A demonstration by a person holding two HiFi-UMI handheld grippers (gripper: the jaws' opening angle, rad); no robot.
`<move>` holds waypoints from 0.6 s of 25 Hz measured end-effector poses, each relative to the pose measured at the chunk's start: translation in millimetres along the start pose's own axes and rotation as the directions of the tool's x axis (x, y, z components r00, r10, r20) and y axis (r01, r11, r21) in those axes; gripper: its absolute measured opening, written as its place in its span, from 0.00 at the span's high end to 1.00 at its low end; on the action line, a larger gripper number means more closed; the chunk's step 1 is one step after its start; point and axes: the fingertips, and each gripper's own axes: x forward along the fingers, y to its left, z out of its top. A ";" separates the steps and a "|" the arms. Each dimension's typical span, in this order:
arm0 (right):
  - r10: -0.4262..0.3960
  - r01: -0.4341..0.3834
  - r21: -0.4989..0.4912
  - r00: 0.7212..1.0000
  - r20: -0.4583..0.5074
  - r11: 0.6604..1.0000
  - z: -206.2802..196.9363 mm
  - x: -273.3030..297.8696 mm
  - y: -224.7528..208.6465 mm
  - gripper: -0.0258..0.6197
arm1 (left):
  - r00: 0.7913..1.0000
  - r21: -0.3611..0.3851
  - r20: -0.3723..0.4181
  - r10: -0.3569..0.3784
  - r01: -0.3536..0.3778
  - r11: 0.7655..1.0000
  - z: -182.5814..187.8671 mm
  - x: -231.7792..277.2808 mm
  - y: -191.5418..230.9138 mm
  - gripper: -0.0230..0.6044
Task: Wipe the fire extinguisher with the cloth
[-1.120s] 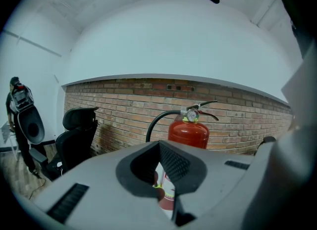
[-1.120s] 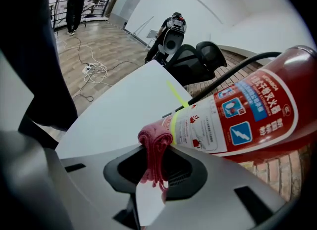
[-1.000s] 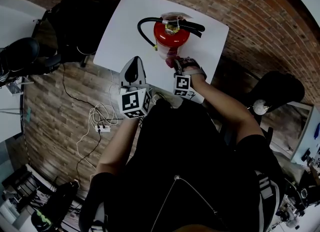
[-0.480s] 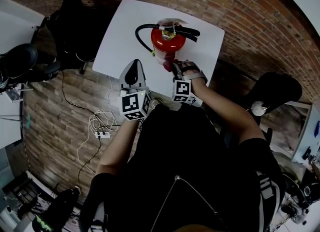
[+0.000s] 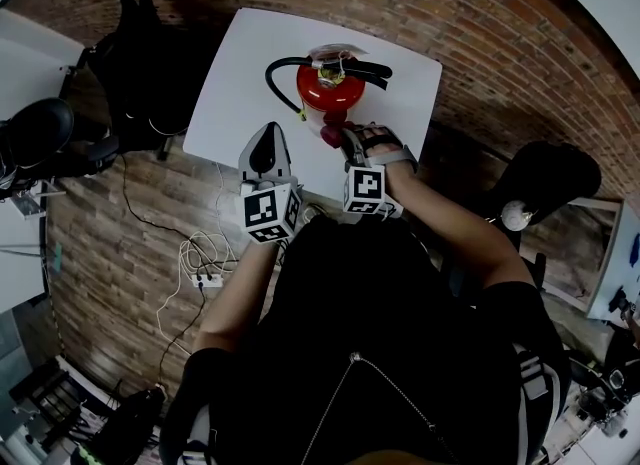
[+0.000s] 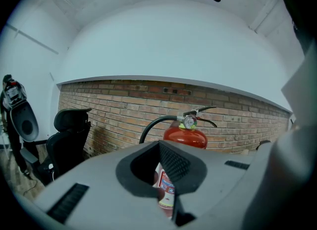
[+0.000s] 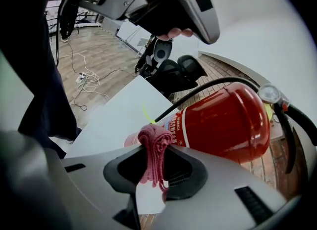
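Observation:
A red fire extinguisher (image 5: 328, 87) with a black hose and handle stands on the white table (image 5: 240, 63). In the right gripper view its red body (image 7: 223, 122) fills the right side. My right gripper (image 5: 343, 139) is shut on a pink cloth (image 7: 154, 147), which hangs bunched between its jaws close to the extinguisher's lower side. In the head view the pink cloth (image 5: 331, 136) touches the cylinder's near side. My left gripper (image 5: 265, 143) is held to the left of the extinguisher, jaws together and empty. Past its tips, the left gripper view shows the extinguisher (image 6: 184, 136).
A black office chair (image 5: 40, 123) and black bags (image 5: 140, 43) are left of the table. White cables and a power strip (image 5: 205, 258) lie on the wooden floor. Another dark chair (image 5: 555, 178) is at the right. A brick wall (image 6: 124, 110) stands behind the table.
My right gripper with the cloth has shifted slightly left along the extinguisher's near side. My left gripper has hardly moved.

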 end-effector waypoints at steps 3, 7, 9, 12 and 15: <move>-0.019 0.019 0.001 1.000 0.002 1.000 4.8 -11.8 -9.5 0.80 | 1.000 -0.002 0.000 -0.008 0.008 1.000 1.2 0.4 -1.0 0.95; -0.055 0.055 -0.008 0.998 -0.006 0.998 9.6 -26.6 -23.1 0.80 | 0.999 -0.007 0.003 -0.033 0.033 0.999 4.8 0.0 -2.8 0.95; -0.077 0.076 -0.009 0.997 -0.013 0.997 12.6 -33.7 -30.0 0.80 | 0.999 -0.003 0.008 -0.053 0.053 0.999 8.3 -1.3 -3.5 0.95; -0.116 0.115 -0.022 0.993 -0.026 0.993 17.7 -44.4 -39.8 0.80 | 0.997 -0.001 0.014 -0.075 0.075 0.997 11.4 -5.6 -3.6 0.95; -0.140 0.138 -0.028 0.989 -0.040 0.990 20.4 -50.6 -44.5 0.80 | 0.996 0.006 0.016 -0.093 0.093 0.996 12.2 -10.2 -4.3 0.95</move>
